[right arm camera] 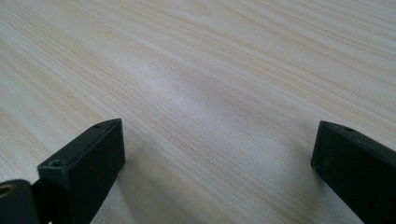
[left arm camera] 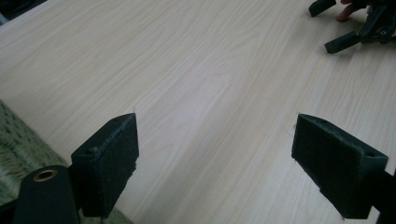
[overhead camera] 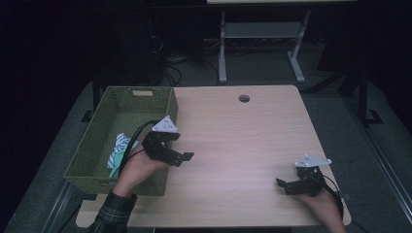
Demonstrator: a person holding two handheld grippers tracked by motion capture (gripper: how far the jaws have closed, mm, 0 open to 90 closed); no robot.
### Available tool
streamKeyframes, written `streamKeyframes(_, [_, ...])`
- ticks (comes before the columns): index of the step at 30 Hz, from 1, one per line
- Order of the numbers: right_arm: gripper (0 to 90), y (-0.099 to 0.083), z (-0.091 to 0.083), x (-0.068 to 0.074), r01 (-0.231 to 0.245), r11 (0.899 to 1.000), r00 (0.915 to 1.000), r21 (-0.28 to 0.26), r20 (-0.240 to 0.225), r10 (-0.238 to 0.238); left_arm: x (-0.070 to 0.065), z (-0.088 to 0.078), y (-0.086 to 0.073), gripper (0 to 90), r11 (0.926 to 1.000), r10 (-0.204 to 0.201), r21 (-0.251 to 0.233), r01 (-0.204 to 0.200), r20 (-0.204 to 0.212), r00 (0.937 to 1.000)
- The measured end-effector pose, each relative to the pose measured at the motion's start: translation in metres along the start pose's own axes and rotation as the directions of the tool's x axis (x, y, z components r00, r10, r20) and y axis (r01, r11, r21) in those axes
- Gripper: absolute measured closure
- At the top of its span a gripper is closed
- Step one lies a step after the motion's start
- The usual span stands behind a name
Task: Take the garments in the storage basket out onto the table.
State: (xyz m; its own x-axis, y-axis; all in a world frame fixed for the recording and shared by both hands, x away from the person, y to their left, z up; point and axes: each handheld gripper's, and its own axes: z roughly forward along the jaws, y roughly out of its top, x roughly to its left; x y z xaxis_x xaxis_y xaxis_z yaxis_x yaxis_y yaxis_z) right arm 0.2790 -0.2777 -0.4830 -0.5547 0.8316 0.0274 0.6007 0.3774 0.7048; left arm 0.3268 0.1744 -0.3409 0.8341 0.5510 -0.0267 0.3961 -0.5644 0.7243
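My left gripper [overhead camera: 182, 158] hovers over the wooden table [overhead camera: 243, 145], just right of a green woven basket [overhead camera: 104, 121]. It is open, and its own view shows the jaws [left arm camera: 215, 158] wide apart with bare wood between them. My right gripper [overhead camera: 284, 186] rests low near the table's front right corner, pointing left. It is open too, with nothing between its jaws [right arm camera: 217, 163]. A white and teal patterned cloth [overhead camera: 118, 148] lies inside the basket. In the left gripper view the right gripper [left arm camera: 348, 28] appears far off at the top right.
The basket's rim [left arm camera: 14, 135] sits at the lower left of the left gripper view. A round cable hole [overhead camera: 244, 98] is near the table's far edge. Beyond the table stand a desk frame [overhead camera: 262, 34] and cables on the dark floor.
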Motion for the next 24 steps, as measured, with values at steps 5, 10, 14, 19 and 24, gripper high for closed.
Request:
streamKeyframes(5, [2.2,0.000,0.000,0.000,0.000,1.000,1.0000,0.000,0.000,0.000,0.008,-0.005,-0.005,14.0,0.9999,-0.015,0.004,0.015,-0.016,0.9998])
streamKeyframes(10, [2.2,0.000,0.000,0.000,-0.001,1.000,1.0000,0.000,0.000,0.001,0.016,-0.010,-0.010,14.1,0.9993,-0.036,-0.003,0.036,-0.033,0.9988])
streamKeyframes(14, [2.2,0.000,0.000,0.000,-0.001,1.000,1.0000,0.001,0.000,0.001,0.022,-0.015,-0.013,14.2,0.9988,-0.048,-0.006,0.048,-0.048,0.9977])
streamKeyframes(19, [2.2,0.000,0.000,0.000,0.000,1.000,1.0000,0.000,-0.001,0.000,0.029,-0.022,-0.018,14.2,0.9978,-0.066,-0.014,0.065,-0.067,0.9956])
streamKeyframes(24, [2.2,0.000,0.000,0.000,-0.001,1.000,1.0000,0.000,0.000,0.001,0.034,-0.027,-0.022,14.3,0.9972,-0.074,-0.013,0.074,-0.083,0.9938])
